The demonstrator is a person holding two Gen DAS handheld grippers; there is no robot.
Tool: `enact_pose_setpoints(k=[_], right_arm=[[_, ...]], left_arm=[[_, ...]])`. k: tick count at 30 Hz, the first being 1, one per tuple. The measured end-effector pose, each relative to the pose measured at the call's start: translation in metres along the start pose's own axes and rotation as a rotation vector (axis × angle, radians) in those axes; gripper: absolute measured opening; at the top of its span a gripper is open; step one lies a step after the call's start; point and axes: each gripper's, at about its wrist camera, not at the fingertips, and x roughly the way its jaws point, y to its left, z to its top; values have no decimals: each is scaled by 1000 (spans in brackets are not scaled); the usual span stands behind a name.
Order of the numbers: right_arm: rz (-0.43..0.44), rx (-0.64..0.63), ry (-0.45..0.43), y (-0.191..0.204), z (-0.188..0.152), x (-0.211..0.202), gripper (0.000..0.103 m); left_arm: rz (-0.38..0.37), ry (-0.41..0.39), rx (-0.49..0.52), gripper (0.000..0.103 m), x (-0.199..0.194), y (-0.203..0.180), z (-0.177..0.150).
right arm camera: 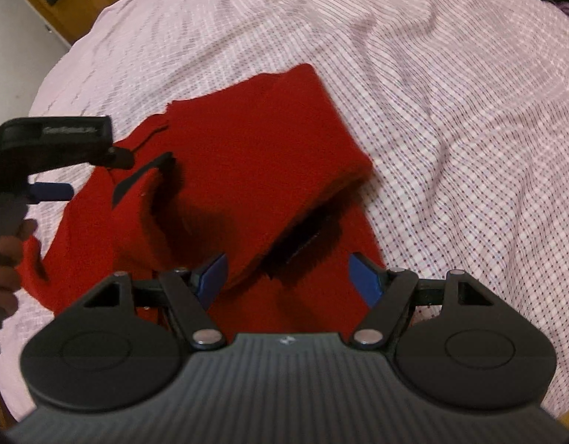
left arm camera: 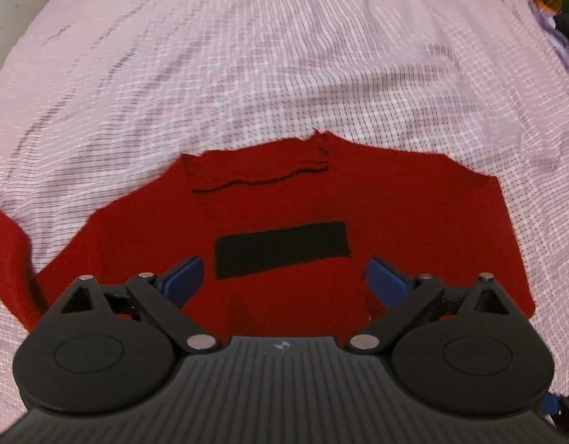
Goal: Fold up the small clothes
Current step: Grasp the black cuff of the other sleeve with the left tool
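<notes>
A red sweater (left arm camera: 395,222) lies flat on the pink checked bed sheet (left arm camera: 247,55), collar (left arm camera: 254,170) at the far side and a black rectangular patch (left arm camera: 280,248) on its chest. My left gripper (left arm camera: 284,283) hovers over the chest just below the patch, its blue pads wide apart and nothing between them. In the right wrist view one red sleeve (right arm camera: 284,140) lies folded across the sweater body (right arm camera: 99,240), its dark cuff opening (right arm camera: 302,248) between the spread jaws of my right gripper (right arm camera: 288,277); the pads do not press it. The left gripper (right arm camera: 99,174) shows at the left edge.
A person's hand (right arm camera: 7,259) holds the left gripper's handle. Wooden furniture (right arm camera: 62,11) stands beyond the bed's far left corner. Dark and purple clothing (left arm camera: 565,26) is piled off the bed's right side. The wrinkled bed sheet (right arm camera: 450,129) spreads around the sweater.
</notes>
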Motion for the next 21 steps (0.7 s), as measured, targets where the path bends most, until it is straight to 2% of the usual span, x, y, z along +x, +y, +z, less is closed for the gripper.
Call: enact_pose_setpoints(k=[5, 6, 7, 8, 9, 10, 12, 13, 17, 21], right_arm=[[2, 13, 13, -2, -4, 3, 74], [2, 11, 16, -2, -5, 3, 74], [2, 11, 18, -3, -5, 3, 74], [4, 13, 20, -2, -6, 3, 74], [6, 13, 22, -2, -6, 2, 74], [10, 12, 22, -2, -6, 1, 74], [16, 7, 20, -1, -7, -1, 74], [18, 2, 20, -1, -7, -1, 74], [25, 5, 23, 1, -6, -2, 74], [33, -7, 22, 6, -6, -1, 74]], left_arm=[[29, 49, 32, 94, 27, -17, 3], [35, 54, 41, 88, 32, -20, 3], [49, 51, 49, 70, 35, -22, 2], [59, 53, 48, 59, 38, -23, 0], [53, 66, 28, 37, 40, -21, 0], [36, 76, -5, 26, 41, -16, 0], [-5, 67, -73, 17, 34, -4, -2], [-5, 55, -83, 15, 28, 0, -4], [-1, 7, -126, 14, -4, 22, -17], [11, 36, -192, 14, -24, 51, -46]])
